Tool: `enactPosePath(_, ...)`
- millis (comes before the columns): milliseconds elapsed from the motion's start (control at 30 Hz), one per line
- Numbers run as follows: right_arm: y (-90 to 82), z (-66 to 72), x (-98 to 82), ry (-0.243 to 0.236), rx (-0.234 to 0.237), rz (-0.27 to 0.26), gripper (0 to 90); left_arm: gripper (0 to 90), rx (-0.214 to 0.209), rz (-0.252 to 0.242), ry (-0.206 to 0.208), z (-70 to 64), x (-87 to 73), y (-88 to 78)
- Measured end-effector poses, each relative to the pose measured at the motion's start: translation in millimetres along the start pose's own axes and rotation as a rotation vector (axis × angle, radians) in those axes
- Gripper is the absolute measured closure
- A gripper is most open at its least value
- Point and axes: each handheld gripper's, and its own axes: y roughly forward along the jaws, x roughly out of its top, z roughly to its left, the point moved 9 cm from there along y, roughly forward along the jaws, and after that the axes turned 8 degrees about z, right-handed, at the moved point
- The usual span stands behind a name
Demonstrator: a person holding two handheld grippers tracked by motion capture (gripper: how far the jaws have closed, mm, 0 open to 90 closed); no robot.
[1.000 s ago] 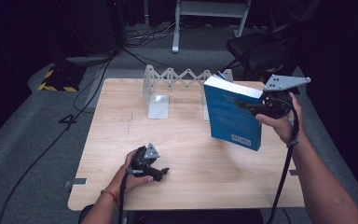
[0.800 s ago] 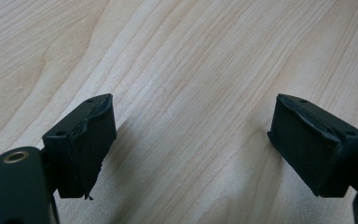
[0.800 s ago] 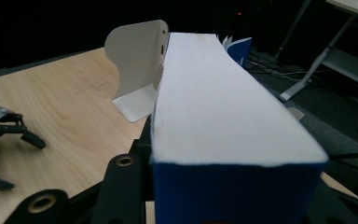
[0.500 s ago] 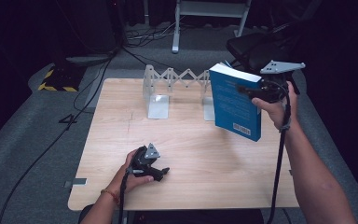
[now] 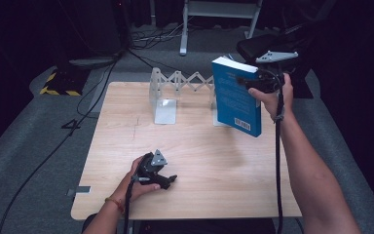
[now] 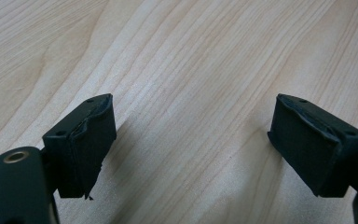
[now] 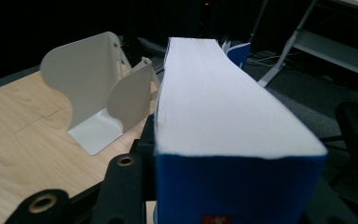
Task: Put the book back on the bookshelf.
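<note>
1. Gripping a thick blue book [image 5: 235, 97], the right gripper [image 5: 259, 82] has its jaws clamped across the covers and carries the volume upright and a little tilted, clear of the table, at about two o'clock in the high view.
2. Seen along that gripper's own view, the book's white page edge [image 7: 223, 107] runs away from the camera, with the white bookend rack [image 7: 91, 100] off at ten o'clock.
3. Resting at seven o'clock on the table, the left gripper [image 5: 161, 179] lies under the person's hand; its jaws stand wide apart with only bare wood between them.
4. To do this step well, I would judge the book should be squared up vertical first, then lowered between the rack's end plates [image 5: 163, 97], spine leading, so a corner does not catch the folding zigzag back.
5. The grip sits high on the book, so it may swing; a slow approach would help.
6. Underneath is a pale wood-grain table [image 5: 126, 146] on grey carpet, with cables and a yellow-and-black striped block [image 5: 58, 83] in the dark room beyond.
</note>
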Motion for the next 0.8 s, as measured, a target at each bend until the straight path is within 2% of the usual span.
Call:
enactPosePath(33, 3.7, -6.2, 3.4, 0.02, -0.024, -0.004, 61.3, 15.3, -0.002, 0.001, 0.002, -0.3, -0.1, 0.0)
enactPosePath(167, 8.8, -13.1, 8.2, 0.03, -0.05, -0.006, 61.3, 15.3, -0.012, 0.001, 0.015, -1.8, -0.1, 0.0)
enactPosePath(433, 26.3, -21.4, 14.0, 0.062, -0.068, 0.0, 61.2, 15.3, -0.012, 0.001, 0.015, -1.8, -0.1, 0.0)
enactPosePath(600, 41.9, -28.3, 12.5, 0.112, -0.074, -0.009, 61.2, 15.3, -0.013, 0.002, 0.014, -2.0, -0.2, 0.0)
enactPosePath(800, 58.0, -33.4, 11.6, 0.142, -0.11, -0.021, 61.2, 15.3, -0.012, 0.001, 0.015, -1.8, -0.1, 0.0)
